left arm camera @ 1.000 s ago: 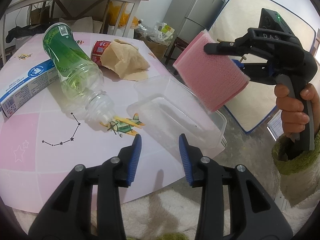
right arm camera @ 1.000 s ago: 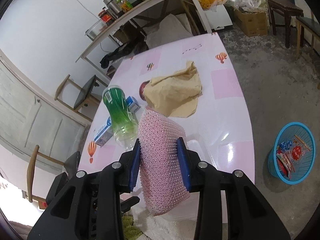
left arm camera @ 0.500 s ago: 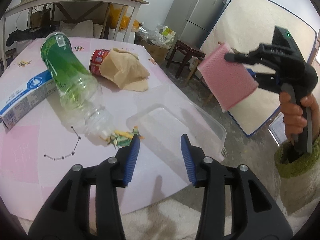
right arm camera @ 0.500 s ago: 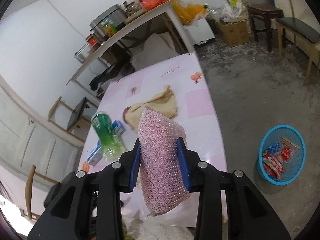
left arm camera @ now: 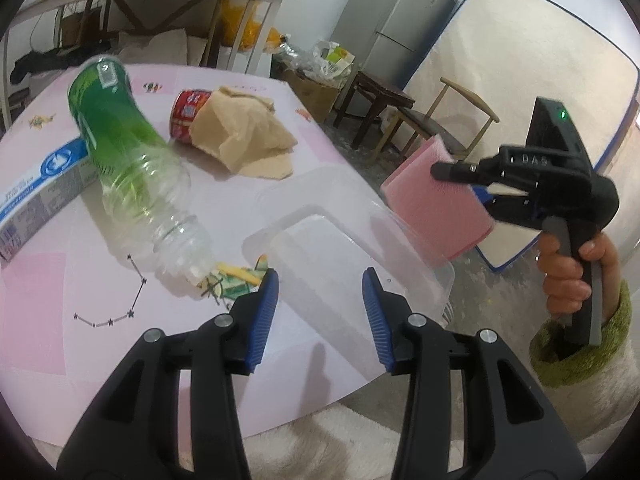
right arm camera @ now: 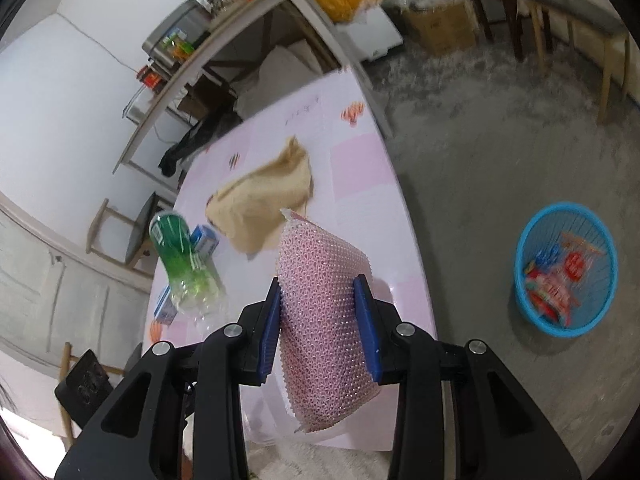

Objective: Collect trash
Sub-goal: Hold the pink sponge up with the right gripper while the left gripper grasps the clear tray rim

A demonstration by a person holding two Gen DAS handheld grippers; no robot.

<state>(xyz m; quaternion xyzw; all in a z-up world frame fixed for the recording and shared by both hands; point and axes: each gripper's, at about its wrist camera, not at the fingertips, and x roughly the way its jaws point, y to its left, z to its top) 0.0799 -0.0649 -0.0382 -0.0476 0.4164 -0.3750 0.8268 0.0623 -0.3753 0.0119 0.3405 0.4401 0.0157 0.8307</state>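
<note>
two grippers are up: my right gripper (right arm camera: 318, 326) pinches the pink scrubbing pad (right arm camera: 320, 320) by its flat sides, lifted clear of the bench (left arm camera: 52, 280), i'd guess so it can go into the blue basket (right arm camera: 566, 268) on the floor, off to the pad's right. my left gripper (left arm camera: 320, 316) has just been opening, nothing between its pads, hovering over the clear plastic tub (left arm camera: 352, 256) left of the pad.

A grey refrigerator (left arm camera: 404, 16) was noted at 1 o'clock, a wooden chair (left arm camera: 444, 120) at 2 o'clock, and a mattress (left arm camera: 532, 80) leaned beside both.
</note>
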